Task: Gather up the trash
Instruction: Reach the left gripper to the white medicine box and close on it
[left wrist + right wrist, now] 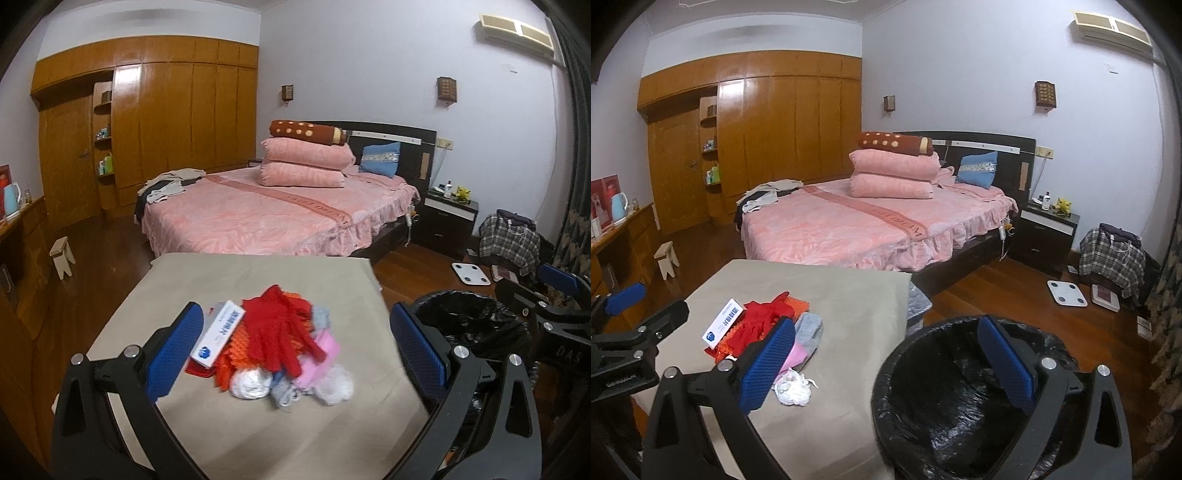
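Note:
A heap lies on the beige-covered table [229, 280]: a white carton [218, 338], red gloves [284, 328], an orange mesh piece [231, 363], pink cloth [319, 356], grey fabric and crumpled white tissues [251, 382]. My left gripper [295, 354] hovers open just above and in front of the heap, its blue pads either side of it. My right gripper [886, 363] is open over the rim of a black-bagged bin [960, 402] to the table's right, nothing between its fingers. In the right wrist view the carton [720, 328], gloves [762, 319] and a tissue wad [792, 387] show.
A pink bed [258, 214] stands beyond the table, with a wooden wardrobe [166, 129] behind and a dark nightstand [448, 218]. A small stool [62, 254], white scale [471, 273] and plaid bag [509, 243] sit on the wooden floor.

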Available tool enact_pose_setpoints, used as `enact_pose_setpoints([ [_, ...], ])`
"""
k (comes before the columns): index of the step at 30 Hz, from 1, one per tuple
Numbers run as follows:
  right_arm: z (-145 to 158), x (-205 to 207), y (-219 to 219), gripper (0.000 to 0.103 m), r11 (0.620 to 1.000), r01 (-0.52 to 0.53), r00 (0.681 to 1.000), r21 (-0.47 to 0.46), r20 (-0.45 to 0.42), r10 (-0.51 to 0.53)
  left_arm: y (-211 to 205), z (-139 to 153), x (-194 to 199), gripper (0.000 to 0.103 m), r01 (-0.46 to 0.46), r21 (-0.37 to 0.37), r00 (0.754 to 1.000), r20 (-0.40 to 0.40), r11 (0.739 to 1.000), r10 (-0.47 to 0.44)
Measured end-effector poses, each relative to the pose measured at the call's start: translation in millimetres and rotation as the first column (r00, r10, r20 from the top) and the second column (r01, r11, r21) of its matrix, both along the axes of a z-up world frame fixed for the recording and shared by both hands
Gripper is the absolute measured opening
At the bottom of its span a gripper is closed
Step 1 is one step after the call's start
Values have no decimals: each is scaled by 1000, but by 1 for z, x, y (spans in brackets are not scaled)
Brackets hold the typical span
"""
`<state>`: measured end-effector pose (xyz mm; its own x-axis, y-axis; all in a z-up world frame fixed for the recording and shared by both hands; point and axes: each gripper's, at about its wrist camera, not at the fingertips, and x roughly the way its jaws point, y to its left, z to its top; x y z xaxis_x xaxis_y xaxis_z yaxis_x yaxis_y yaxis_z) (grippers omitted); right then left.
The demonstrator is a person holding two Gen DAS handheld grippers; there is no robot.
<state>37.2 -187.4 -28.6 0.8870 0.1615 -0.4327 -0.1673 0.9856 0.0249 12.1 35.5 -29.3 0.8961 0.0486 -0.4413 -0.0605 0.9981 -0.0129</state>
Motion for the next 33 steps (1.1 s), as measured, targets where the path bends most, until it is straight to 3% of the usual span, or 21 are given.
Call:
enact_pose_setpoints([
  [9,-30,35,47,96,997,-74,997,27,-24,75,57,-26,15,98,-109,10,994,-28,994,109],
  [21,-79,85,107,68,991,-126,987,42,-96,130,111,-69,60,97,-160,11,981,-109,987,160],
  [27,-91,102,125,67,989,-144,982,23,-123,145,128,-94,86,90,-143,19,976,-164,990,144],
  [29,-92,105,128,67,989,-147,981,11,-129,147,135,-104,94,77,-132,7,972,-197,991,131],
  [33,-95,110,130,67,989,-145,980,-6,-138,143,141,-123,101,68,-99,-33,963,-254,995,87],
])
